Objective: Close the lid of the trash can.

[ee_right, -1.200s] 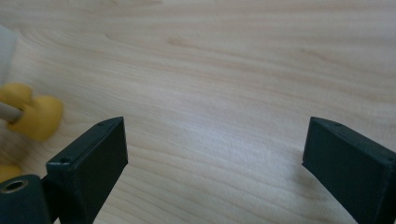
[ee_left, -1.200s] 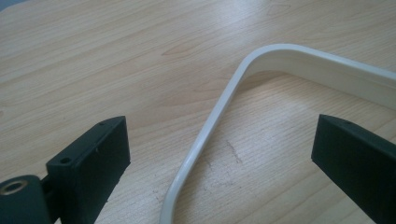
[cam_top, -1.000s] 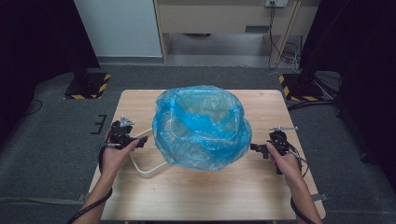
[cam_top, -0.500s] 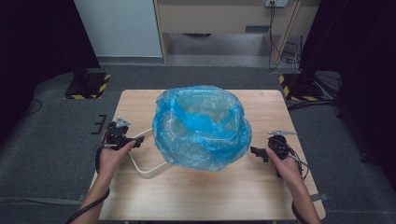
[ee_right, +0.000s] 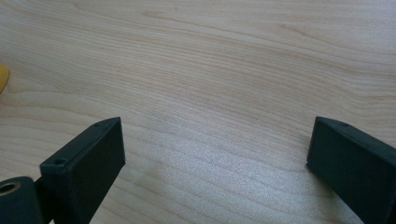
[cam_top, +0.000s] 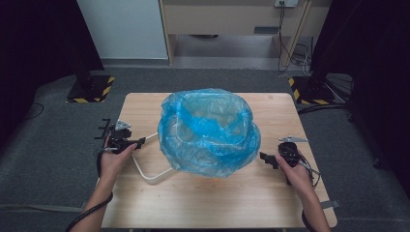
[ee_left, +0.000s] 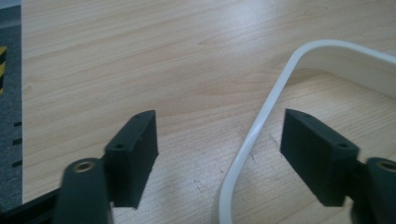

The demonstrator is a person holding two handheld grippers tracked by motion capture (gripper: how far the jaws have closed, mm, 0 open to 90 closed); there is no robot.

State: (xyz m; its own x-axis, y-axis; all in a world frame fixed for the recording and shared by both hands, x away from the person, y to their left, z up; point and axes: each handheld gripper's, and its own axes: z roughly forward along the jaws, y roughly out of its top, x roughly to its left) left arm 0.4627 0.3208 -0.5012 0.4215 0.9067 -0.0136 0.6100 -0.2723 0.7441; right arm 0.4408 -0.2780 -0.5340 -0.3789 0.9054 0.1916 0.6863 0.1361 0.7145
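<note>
My left gripper (ee_left: 219,154), jaws just closing around but not yet pressing the stiff, light white handle (ee_left: 261,126) lying on the table (cam_top: 203,203), should pinch its straight run.

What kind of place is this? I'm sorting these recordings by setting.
Probably a lab or recording studio: a lone wooden table on grey carpet, black curtains, hazard-striped stand bases and loose cables.

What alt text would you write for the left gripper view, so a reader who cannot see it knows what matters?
The left gripper has its two black jaws either side of a thin white handle that curves across the pale wooden table; the jaws have just been closing, but neither pad touches the handle yet. A strip of grey floor shows at the left edge.
</note>
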